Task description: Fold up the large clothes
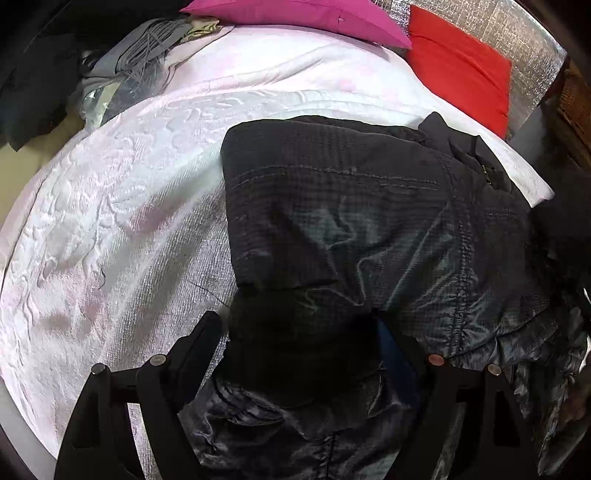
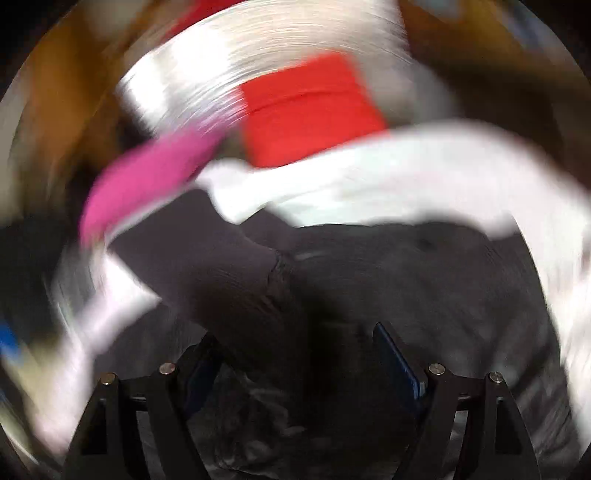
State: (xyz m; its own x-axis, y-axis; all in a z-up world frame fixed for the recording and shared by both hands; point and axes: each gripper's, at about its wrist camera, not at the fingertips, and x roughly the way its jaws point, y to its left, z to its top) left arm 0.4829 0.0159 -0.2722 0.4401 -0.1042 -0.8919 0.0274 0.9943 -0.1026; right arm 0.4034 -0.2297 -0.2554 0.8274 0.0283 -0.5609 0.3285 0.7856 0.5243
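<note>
Dark jacket lay on bed, long axis running away from left hand-held gripper, which gripped its near hem. Right hand-held gripper: fabric between fingers, grip indeterminate (blur).

black left gripper, blue finger pads, round silver pins

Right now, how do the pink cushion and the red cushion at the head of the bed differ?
The pink cushion is magenta and sits further left; the red cushion is bright red and sits to its right, by the bed's corner. The pink cushion's corner overlaps the red cushion's near edge, so the pink one is in front. The red cushion leans against the silver quilted backing. Both are plain, single-coloured and rest on the white bedspread.
</note>
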